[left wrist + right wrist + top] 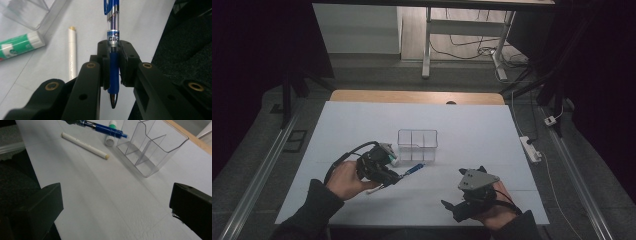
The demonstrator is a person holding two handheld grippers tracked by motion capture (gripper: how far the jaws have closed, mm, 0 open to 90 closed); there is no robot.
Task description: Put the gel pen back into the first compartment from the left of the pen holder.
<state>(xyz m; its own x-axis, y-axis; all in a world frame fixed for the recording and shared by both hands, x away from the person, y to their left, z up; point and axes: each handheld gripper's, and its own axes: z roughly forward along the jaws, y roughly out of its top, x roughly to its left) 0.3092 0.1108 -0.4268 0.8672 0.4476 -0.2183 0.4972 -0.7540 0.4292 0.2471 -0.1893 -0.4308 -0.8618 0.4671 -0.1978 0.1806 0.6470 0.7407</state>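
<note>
Tabletop (492, 130), covered by a white sheet, carries a clear divided organiser (417, 145) near its middle; beside the organiser lie a green-and-white glue stick (21, 45) and a white pen (72, 52), both flat on the sheet. Left gripper (398, 176), held in the person's left hand, has its jaws nearly closed and clamped on a blue click pen (113, 50); the pads grip the rubber sleeve near the tip, the nib points back toward the hand and the clip end projects forward toward the organiser. In the high view the pen sits just in front of the organiser's near wall, at a slant, apparently lifted off the sheet. Right gripper (451, 206) rests low near the table's near edge with jaws wide apart and nothing between them.

The step in hand appears to be placing the blue pen in a compartment. Done well, this means raising the pen above the rim, tilting it toward upright, centring it over one cell and releasing only once the leading end is inside. The light organiser may slide if knocked; the free gripper could steady it.
</note>
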